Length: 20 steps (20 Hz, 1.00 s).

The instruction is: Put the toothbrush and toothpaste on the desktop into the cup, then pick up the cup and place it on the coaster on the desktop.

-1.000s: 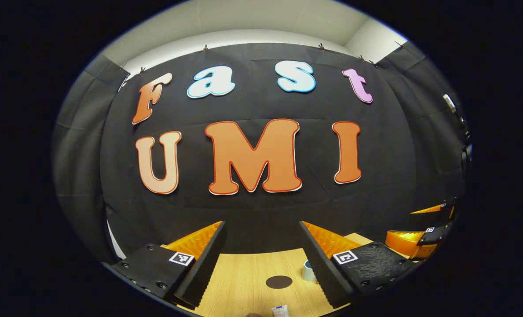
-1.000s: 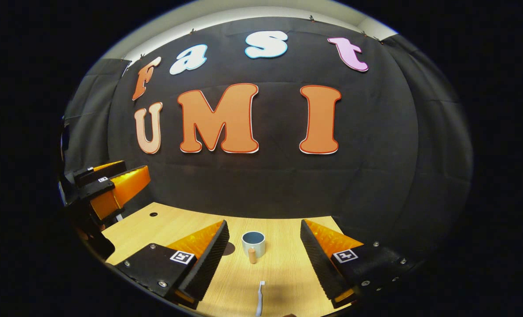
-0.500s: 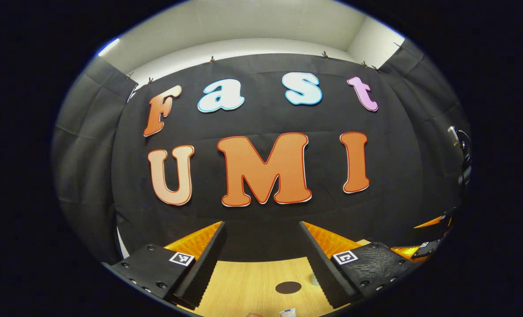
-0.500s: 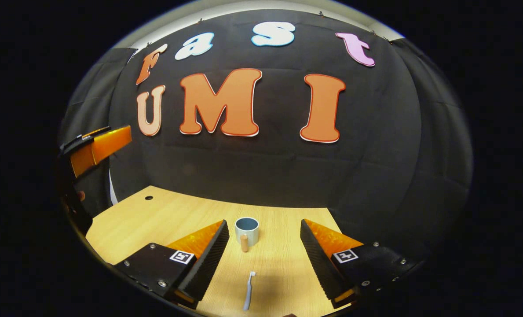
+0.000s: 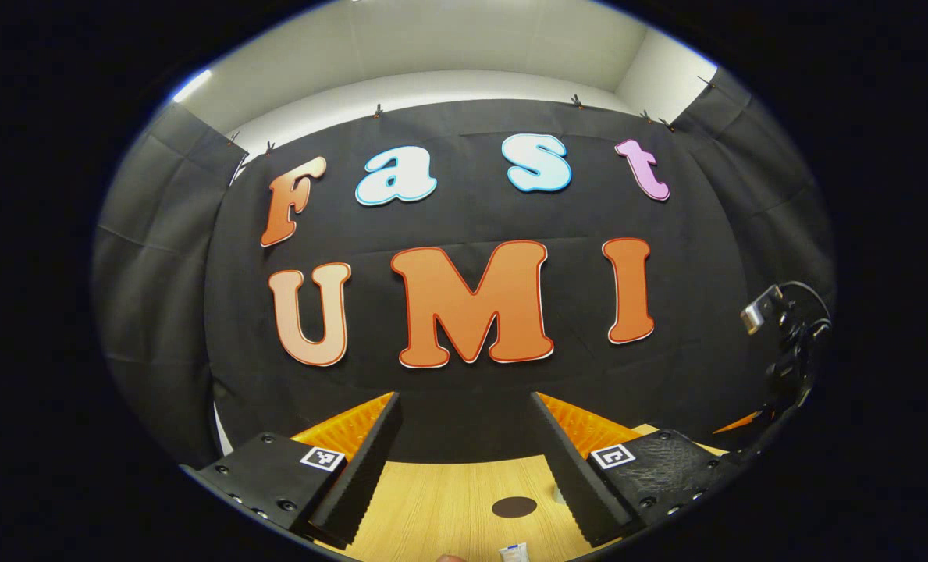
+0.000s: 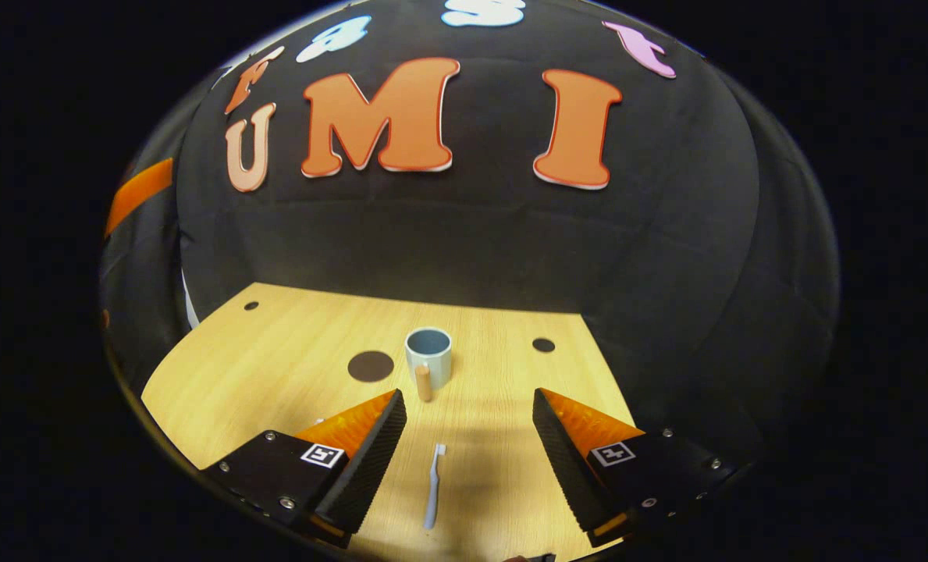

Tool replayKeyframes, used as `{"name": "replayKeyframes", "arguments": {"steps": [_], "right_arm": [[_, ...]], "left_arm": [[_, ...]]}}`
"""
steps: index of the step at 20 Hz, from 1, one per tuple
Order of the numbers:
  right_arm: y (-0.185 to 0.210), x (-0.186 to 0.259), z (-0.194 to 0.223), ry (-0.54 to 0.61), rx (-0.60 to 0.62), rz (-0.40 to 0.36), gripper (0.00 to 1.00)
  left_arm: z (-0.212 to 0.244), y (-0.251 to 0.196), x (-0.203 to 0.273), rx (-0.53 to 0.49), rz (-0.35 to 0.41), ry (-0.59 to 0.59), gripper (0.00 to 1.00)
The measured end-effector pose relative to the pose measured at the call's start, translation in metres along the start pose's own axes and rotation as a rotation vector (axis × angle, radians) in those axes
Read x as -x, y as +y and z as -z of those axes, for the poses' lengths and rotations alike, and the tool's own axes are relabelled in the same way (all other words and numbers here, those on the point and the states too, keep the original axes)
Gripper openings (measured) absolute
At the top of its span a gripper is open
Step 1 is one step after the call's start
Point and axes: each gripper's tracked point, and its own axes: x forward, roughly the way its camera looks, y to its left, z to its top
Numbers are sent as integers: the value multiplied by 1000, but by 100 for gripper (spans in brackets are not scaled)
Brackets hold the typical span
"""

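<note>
A pale blue cup [image 6: 428, 355] with a wooden handle stands upright mid-table. Left of it lies the dark round coaster [image 6: 371, 365], apart from it. A white toothbrush [image 6: 432, 485] lies on the wood, lengthwise between my right gripper's fingers. The right gripper [image 6: 470, 394] hangs open above it, holding nothing. In the left gripper view, the left gripper [image 5: 464, 398] is open and empty, aimed mostly at the wall. Beyond it lies the coaster [image 5: 513, 507]. The toothpaste's white end [image 5: 513, 553] peeks in at the bottom edge. The cup is mostly hidden behind a finger.
The wooden table [image 6: 276, 367] has small dark holes [image 6: 543, 344] near its back corners and ends at the black cloth wall. Part of the left gripper [image 6: 140, 187] shows high at the left. A cabled device [image 5: 784, 328] shows at the right edge.
The right gripper view has tipped downward, showing much more table, the coaster and the whole toothbrush. The left gripper rose and slid toward that view's upper left edge.
</note>
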Motion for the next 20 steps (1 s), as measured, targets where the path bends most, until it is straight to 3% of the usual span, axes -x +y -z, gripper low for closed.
{"name": "replayKeyframes", "arguments": {"steps": [4, 13, 20], "right_arm": [[1, -9, 61, 225, 1, -9, 99], [30, -31, 124, 484, 19, -89, 99], [43, -53, 157, 649, 8, -117, 84]], "left_arm": [[12, 7, 6, -14, -19, 34, 98], [60, 29, 19, -22, -78, 155, 99], [93, 51, 29, -49, -135, 252, 99]]}}
